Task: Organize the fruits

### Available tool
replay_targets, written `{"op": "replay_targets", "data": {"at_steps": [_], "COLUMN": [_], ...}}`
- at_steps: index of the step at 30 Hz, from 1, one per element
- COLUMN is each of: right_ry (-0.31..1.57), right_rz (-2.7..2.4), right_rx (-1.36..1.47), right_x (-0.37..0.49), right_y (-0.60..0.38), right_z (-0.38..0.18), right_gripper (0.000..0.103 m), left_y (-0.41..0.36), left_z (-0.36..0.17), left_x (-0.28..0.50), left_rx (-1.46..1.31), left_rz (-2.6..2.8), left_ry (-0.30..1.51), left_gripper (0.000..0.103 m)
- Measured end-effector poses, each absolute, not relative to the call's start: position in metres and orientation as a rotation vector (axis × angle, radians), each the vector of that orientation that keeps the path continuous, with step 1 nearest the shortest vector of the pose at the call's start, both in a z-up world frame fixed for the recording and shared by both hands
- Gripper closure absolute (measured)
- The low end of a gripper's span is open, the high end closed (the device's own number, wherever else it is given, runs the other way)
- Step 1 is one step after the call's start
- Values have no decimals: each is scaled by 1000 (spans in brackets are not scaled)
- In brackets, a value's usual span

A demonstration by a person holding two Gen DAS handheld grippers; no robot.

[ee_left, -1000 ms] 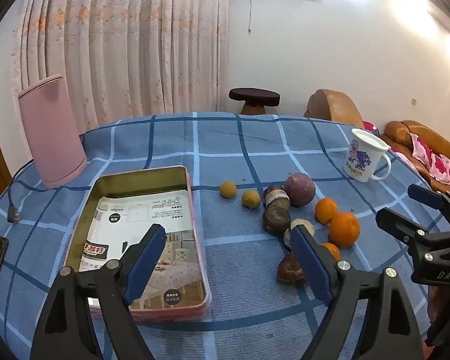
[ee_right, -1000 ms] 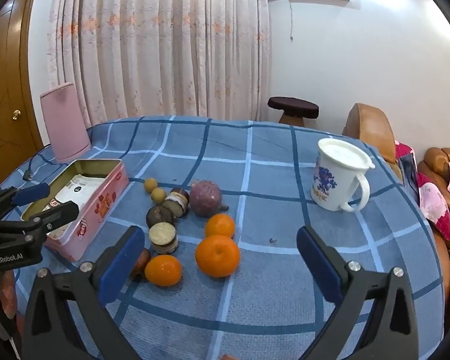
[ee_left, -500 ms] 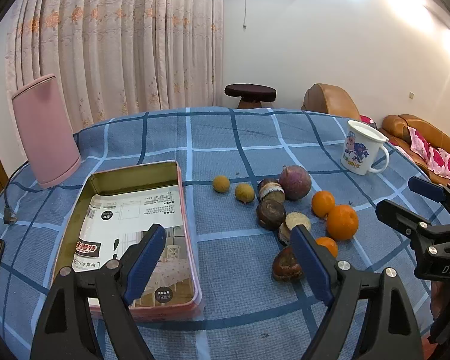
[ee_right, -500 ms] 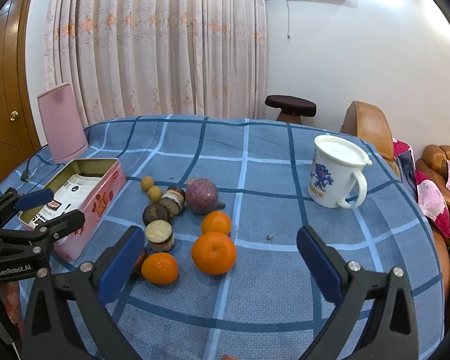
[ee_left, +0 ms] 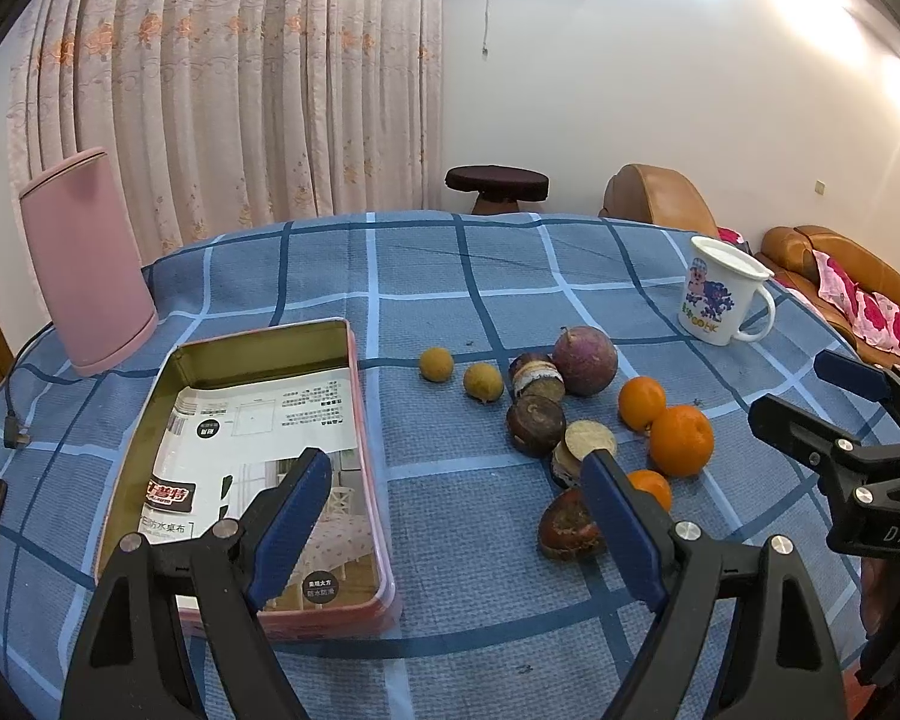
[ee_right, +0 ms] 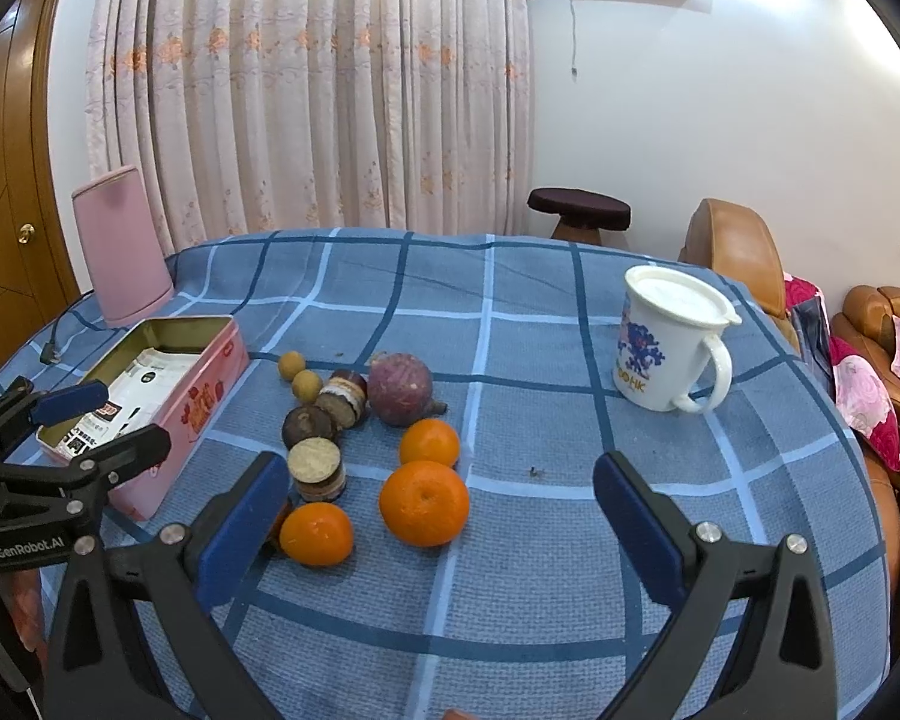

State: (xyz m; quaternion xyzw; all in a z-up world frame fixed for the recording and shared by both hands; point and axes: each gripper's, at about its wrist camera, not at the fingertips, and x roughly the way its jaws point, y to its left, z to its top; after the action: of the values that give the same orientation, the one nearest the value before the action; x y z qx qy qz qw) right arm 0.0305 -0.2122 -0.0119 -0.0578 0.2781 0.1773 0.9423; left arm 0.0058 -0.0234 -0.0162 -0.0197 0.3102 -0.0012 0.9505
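You hold the left hand-held gripper [ee_left: 456,516] and right hand-held gripper [ee_right: 441,525] with jaws apart and empty above the worktop [ee_right: 510,312] — fruits [ee_right: 424,503] lie loose beside the open tin [ee_left: 258,354], presumably their destination.

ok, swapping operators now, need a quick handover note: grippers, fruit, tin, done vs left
Left gripper: open, empty, above the cloth between the pink tin and the fruit.
Right gripper: open, empty, facing the oranges.
Fruit: all loose on the blue checked tablecloth, right of the tin. Three oranges, purple round fruit, two small yellow-brown fruits, several dark brown ones.
Tin: open, holds only a printed sheet.
Done: nothing sorted.
Left: all fruit.
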Motion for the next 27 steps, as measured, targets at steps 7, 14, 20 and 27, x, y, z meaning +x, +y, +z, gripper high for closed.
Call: {"op": "replay_targets", "data": {"at_steps": [7,14,20,27], "right_ry": [572,573,573,574], "right_rz": [359,358,358,359], "right_rx": [-115,-115,-114,-114], "right_x": [31,31,31,31], "right_y": [-213,-213,-213,-212], "right_z": [-12,-12,-13,-14], "right_gripper": [0,0,0,0], "left_y": [-25,-26,-27,-27], "left_z": [-17,-18,-18,-18], "left_x": [6,6,6,6], "left_rx": [-38,-38,-37,-37], "left_rz": [-6,-9,-9,-8], "left_ry": [633,635,635,635], "left_gripper": [17,17,17,17]}}
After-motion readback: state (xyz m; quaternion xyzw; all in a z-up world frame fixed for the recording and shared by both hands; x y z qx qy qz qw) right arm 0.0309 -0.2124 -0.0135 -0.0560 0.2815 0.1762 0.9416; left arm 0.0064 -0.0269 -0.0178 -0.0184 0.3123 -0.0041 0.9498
